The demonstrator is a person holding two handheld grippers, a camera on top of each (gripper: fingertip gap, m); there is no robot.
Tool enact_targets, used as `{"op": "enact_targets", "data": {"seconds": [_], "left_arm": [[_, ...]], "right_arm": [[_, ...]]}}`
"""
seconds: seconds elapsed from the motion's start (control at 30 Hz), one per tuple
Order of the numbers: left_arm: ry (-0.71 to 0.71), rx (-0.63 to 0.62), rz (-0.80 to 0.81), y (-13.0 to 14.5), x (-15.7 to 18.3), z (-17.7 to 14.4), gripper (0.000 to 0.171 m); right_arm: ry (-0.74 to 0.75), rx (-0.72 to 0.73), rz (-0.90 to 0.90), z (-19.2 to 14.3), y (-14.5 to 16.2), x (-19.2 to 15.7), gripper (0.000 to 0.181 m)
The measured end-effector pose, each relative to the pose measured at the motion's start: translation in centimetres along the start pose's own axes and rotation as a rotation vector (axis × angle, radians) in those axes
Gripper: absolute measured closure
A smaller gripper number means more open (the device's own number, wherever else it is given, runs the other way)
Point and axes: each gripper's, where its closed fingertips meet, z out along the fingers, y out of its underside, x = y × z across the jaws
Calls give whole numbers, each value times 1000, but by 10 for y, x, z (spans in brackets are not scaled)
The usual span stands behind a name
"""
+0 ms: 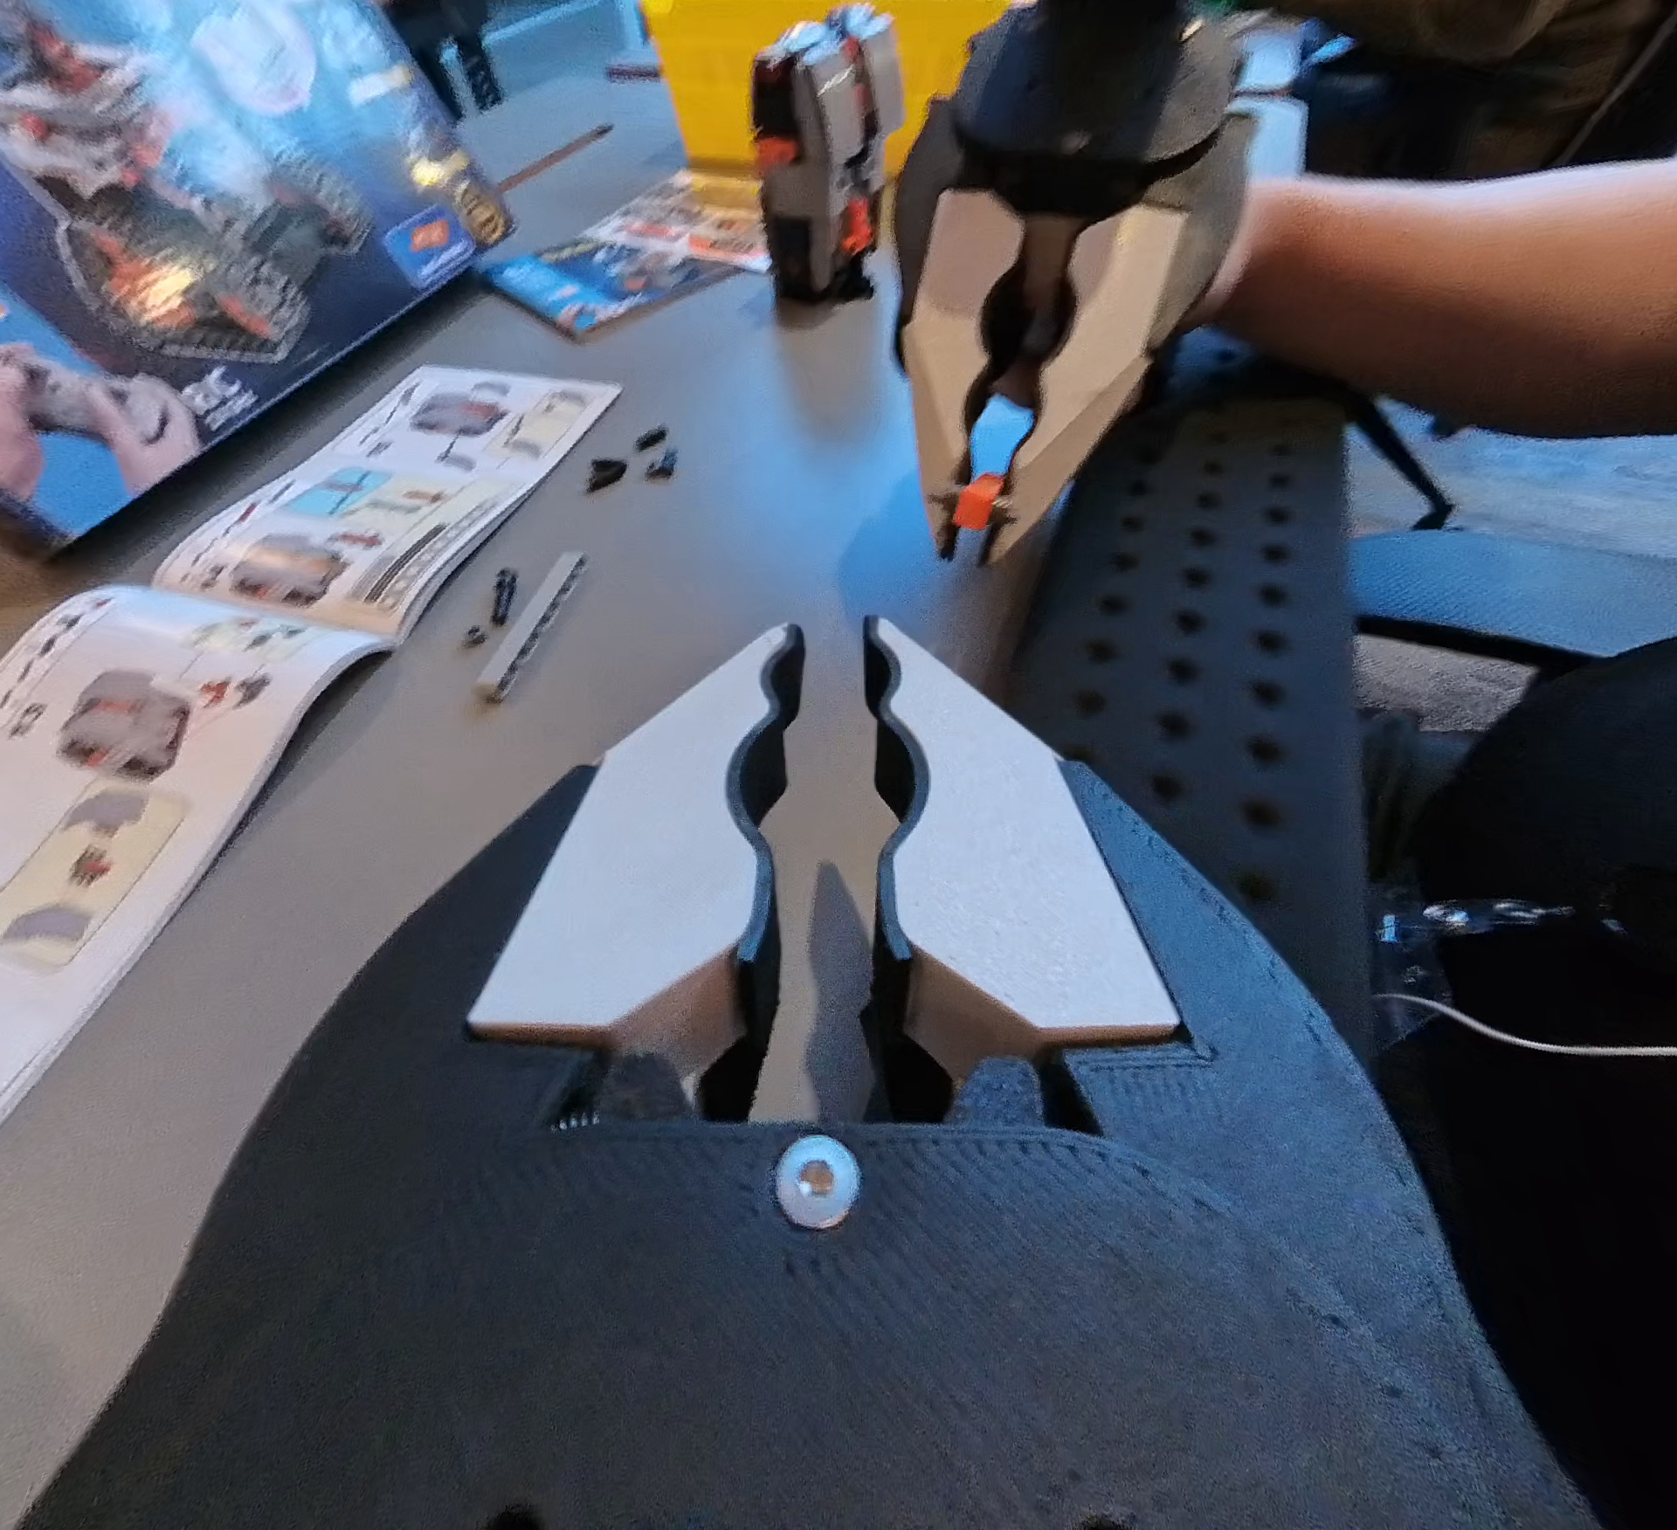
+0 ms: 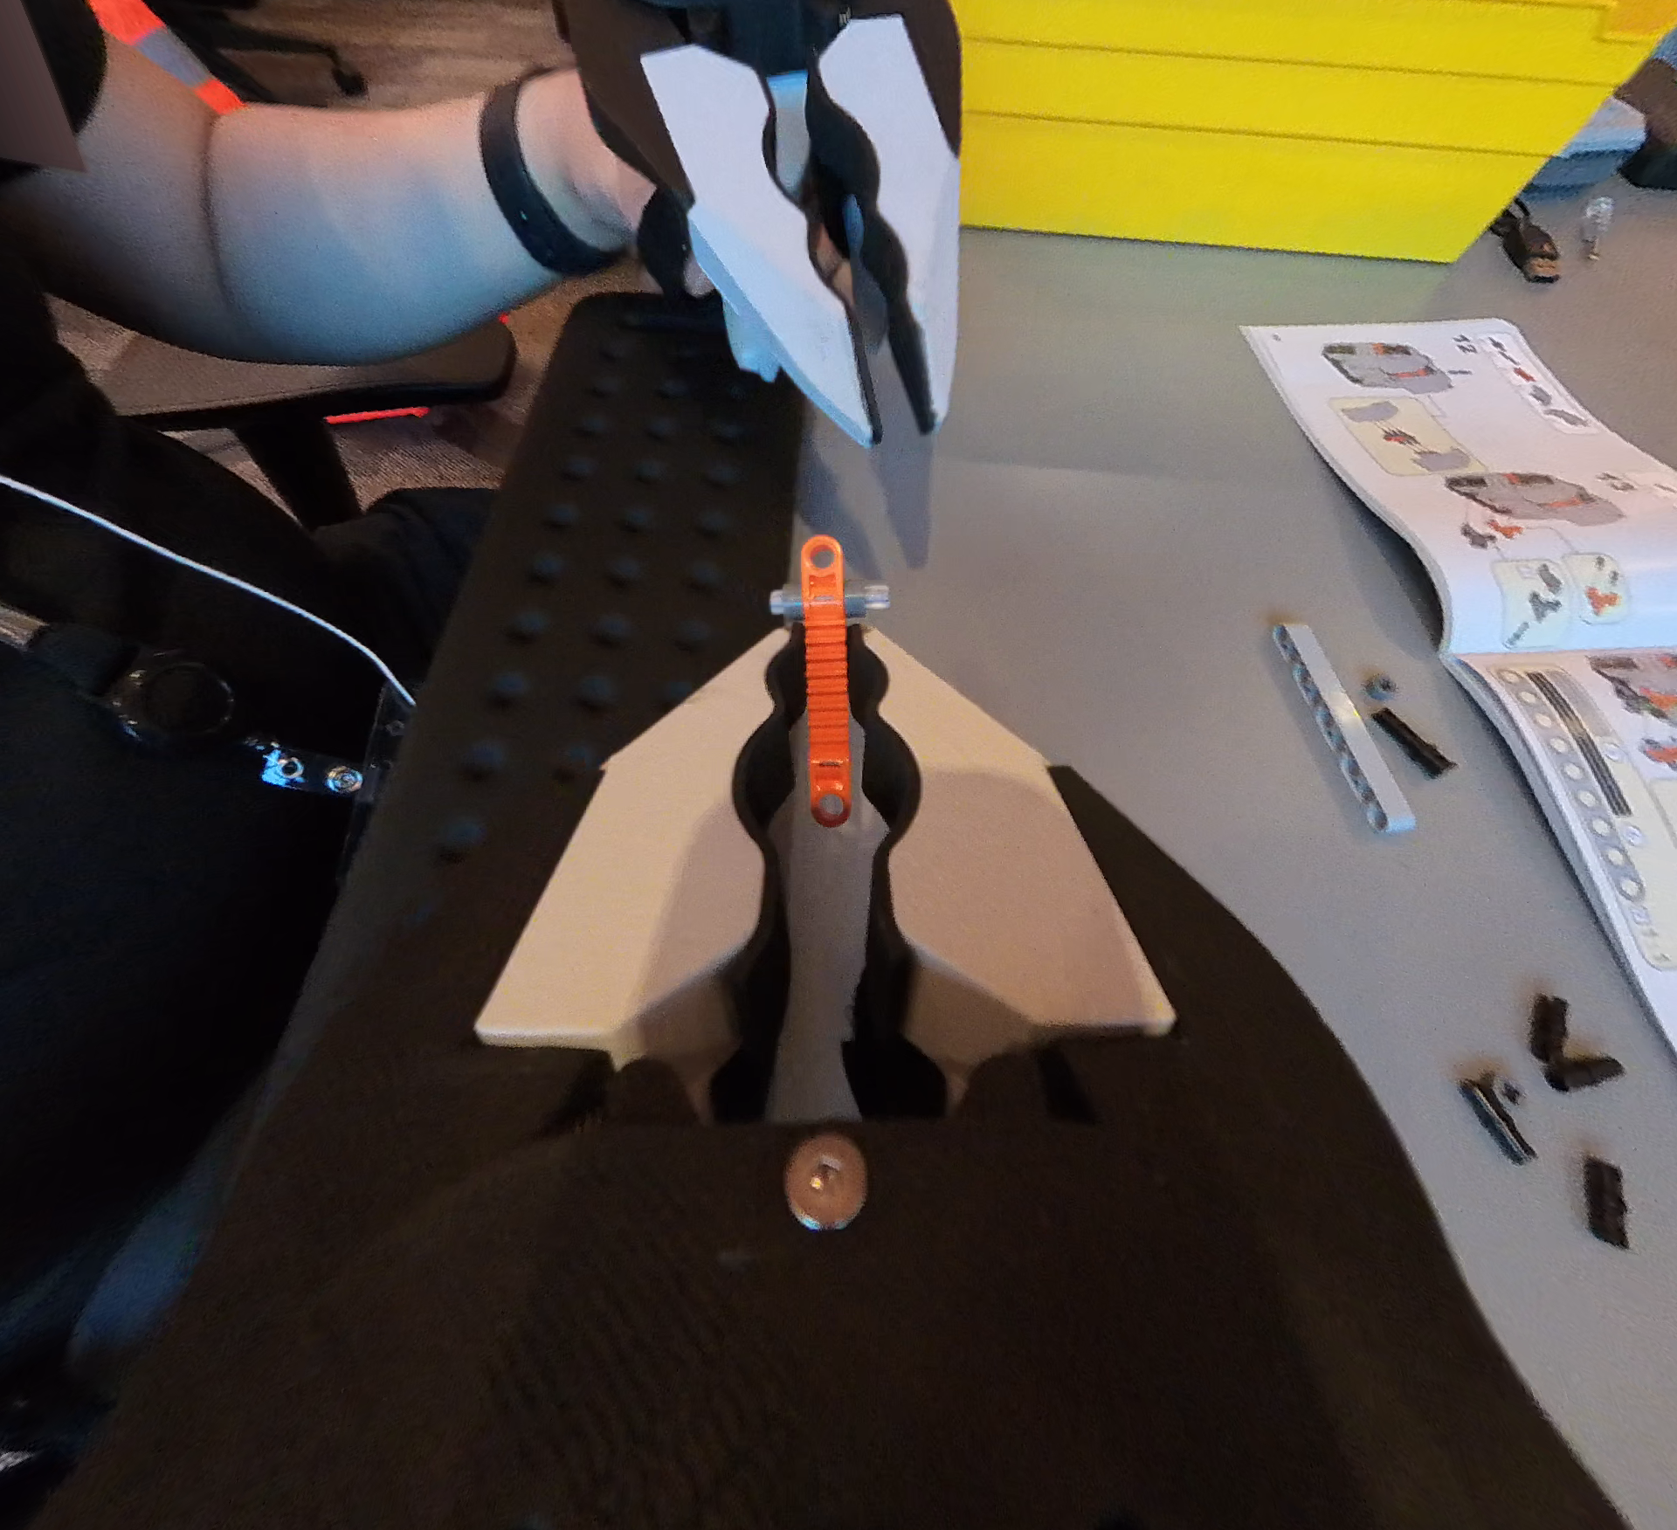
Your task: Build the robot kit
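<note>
Nearest the lens, the left gripper [image 1: 833, 634] hovers over the grey worktop [image 1: 726, 416] with its fingers slightly apart and empty. Left of those fingers lie a grey beam [image 1: 534, 626], small black pins [image 1: 635, 463] and an open instruction booklet [image 1: 299, 570]. Ahead stands a part-built grey and black model [image 1: 824, 162] before a yellow bin [image 1: 726, 35]. To the right, the right gripper [image 2: 824, 634] has its fingers clamped on an orange toothed piece [image 2: 826, 688] with a clear pin [image 2: 828, 599] through it, beside a black perforated plate [image 2: 617, 543]. Loose parts lie unassembled.

Glossy yellow plastic bin [image 2: 1270, 80], matt grey surface [image 2: 1089, 488], ribbed orange plastic strap [image 2: 824, 697], paper booklet [image 2: 1497, 488], rough black printed gripper body [image 1: 817, 1350]
</note>
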Motion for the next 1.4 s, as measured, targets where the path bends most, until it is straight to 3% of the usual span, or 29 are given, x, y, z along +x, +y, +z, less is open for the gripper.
{"op": "enact_targets", "data": {"seconds": [0.17,0.27,0.4,0.53,0.7,1.0,1.1,1.23,1.4], "left_arm": [[-170,-258,-102,32,-63,13,160],[-158,-352,-188,39,-95,37,162],[-157,-500,-185,51,-134,69,158],[-76,-541,-187,50,-137,92,159],[-76,-632,-109,60,-141,97,162],[-83,-614,-62,61,-144,93,168],[17,-538,-245,49,-120,80,168],[377,-351,-533,11,-46,61,168],[577,-345,-671,9,-1,51,169]], "right_arm": [[51,-95,16,1,21,21,176],[74,-116,26,2,28,31,176],[82,-79,50,2,28,31,176],[106,-70,44,-3,30,31,176],[104,-47,68,-8,26,34,176],[160,-81,29,-10,31,38,176],[218,-104,-51,-10,30,41,176],[259,-129,-234,-3,25,35,176],[234,-212,-325,17,31,25,176]]}}
